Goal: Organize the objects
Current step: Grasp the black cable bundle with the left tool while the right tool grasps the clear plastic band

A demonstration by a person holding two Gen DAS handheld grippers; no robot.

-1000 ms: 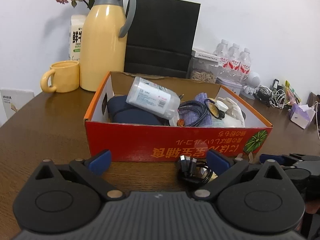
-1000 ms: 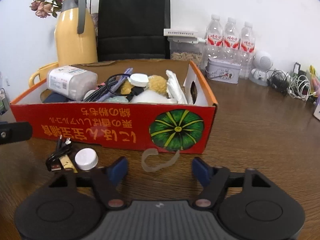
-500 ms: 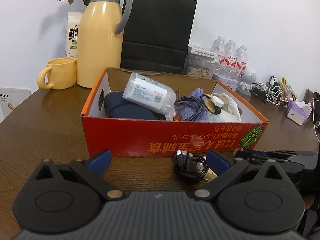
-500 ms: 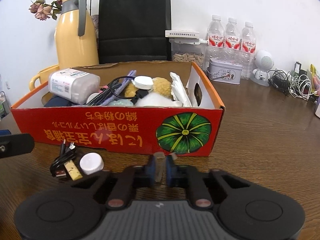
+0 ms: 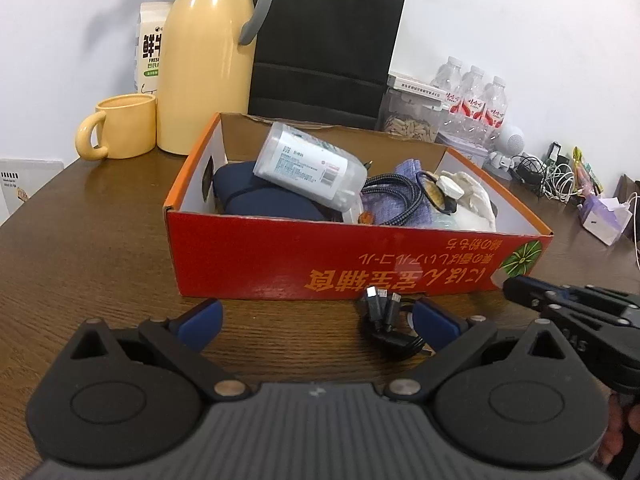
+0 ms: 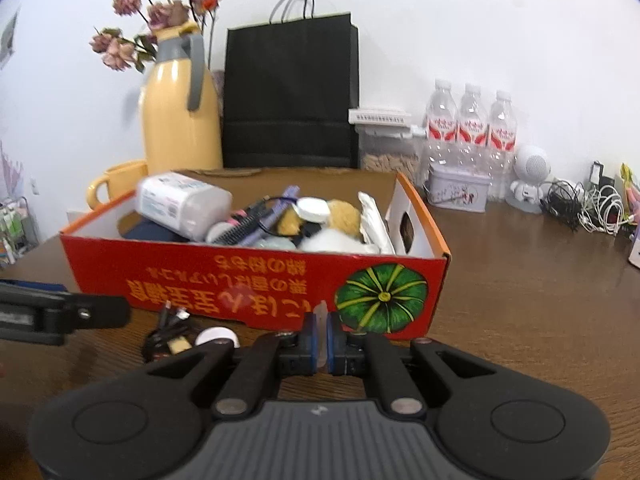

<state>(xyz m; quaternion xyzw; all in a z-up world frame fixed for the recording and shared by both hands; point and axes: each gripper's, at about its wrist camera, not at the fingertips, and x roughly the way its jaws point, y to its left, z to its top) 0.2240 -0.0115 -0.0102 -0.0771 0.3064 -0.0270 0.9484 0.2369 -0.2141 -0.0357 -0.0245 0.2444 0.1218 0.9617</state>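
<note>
Right tool point(image 6: 322, 334) clamped on clear plastic strip point(image 6: 322, 313), strip's long axis upright, tip skyward

A black paper bag point(image 6: 291, 96) stands against the wall. Left of the bag stands a yellow thermos jug point(image 6: 180, 112) with dried flowers point(image 6: 156, 12) behind it, then a yellow mug point(image 5: 120, 126). Right of the bag sit a clear snack container point(image 6: 390, 148), three water bottles point(image 6: 472, 124) and tangled cables point(image 6: 588, 206).
</note>
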